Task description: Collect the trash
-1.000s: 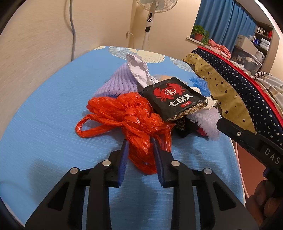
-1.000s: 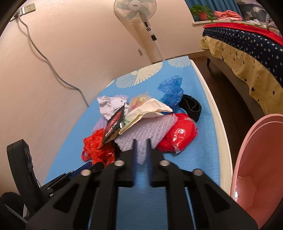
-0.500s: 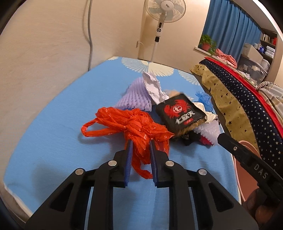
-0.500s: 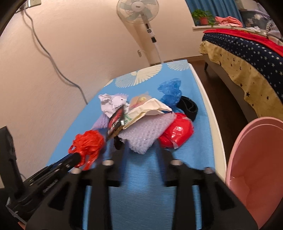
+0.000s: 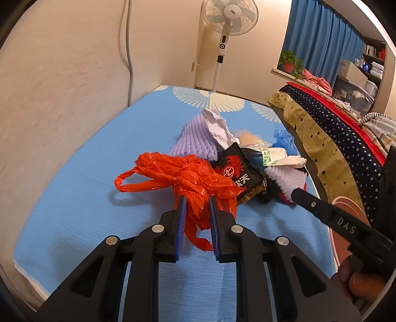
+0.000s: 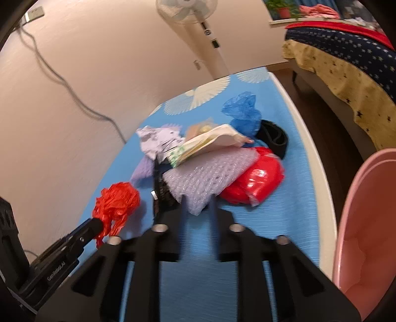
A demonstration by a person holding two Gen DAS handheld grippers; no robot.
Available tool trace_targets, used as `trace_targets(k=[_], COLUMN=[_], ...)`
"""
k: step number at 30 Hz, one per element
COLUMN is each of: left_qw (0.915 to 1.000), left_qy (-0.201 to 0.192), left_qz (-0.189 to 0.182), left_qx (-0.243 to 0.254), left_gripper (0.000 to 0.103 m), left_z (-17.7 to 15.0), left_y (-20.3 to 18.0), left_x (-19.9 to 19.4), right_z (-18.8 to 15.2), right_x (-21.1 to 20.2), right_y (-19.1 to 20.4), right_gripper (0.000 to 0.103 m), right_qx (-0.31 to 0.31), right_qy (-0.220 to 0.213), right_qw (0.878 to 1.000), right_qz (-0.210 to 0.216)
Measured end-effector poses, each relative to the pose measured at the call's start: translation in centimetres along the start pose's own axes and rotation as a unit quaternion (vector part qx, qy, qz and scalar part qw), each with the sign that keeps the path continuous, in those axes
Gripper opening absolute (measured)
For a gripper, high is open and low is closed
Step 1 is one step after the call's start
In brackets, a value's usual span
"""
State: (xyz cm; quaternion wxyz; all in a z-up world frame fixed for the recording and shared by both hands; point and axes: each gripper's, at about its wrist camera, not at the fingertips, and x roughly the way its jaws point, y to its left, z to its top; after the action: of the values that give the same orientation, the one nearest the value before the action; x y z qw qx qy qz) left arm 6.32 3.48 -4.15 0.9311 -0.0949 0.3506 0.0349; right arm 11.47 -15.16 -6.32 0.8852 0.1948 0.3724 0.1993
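Blue cloth with white fan motifs covers the table (image 5: pixel 74 173), which stands against a beige wall with a pedestal fan (image 5: pixel 229 14) behind it; the left gripper (image 5: pixel 196 200) has its blue-padded fingers (image 5: pixel 182 218) pinched on the orange plastic bag (image 5: pixel 188 175), which hangs lifted off the cloth (clearest in the right wrist view); the right gripper (image 6: pixel 196 200) has its fingers parted around the near corner of the lavender foam netting (image 6: pixel 205 175), not visibly gripping it; the trash pile beyond holds a black crab-print snack packet (image 5: pixel 238 173), crumpled paper (image 5: pixel 217 126), a blue bag (image 6: pixel 242 111) and a red bag (image 6: pixel 257 178); a pink bin (image 6: pixel 368 223) sits beside the table.
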Motion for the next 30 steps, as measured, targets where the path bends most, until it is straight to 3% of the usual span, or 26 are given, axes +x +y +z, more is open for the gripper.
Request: trace_targets(k=[15,30], left_qw=[0.9993,0.9954], left_qy=[-0.037,-0.062], left_qz=[-0.007,-0.056], left_qx=[0.010,0.047], left_gripper=[0.018,0.018], left_z=[0.8,0.1], left_y=[-0.1,-2.1], left_x=[-3.2,-8.0], right_z=[-0.8,-1.3], right_x=[-4.9,-14.1], right_y=[3.5,5.3], right_gripper=[0.007,0.007], right_qx=[-0.083,-0.151], right_qy=[-0.021,-0.073], right_qw=[0.996,0.983], right_qz=[-0.012,-0.068])
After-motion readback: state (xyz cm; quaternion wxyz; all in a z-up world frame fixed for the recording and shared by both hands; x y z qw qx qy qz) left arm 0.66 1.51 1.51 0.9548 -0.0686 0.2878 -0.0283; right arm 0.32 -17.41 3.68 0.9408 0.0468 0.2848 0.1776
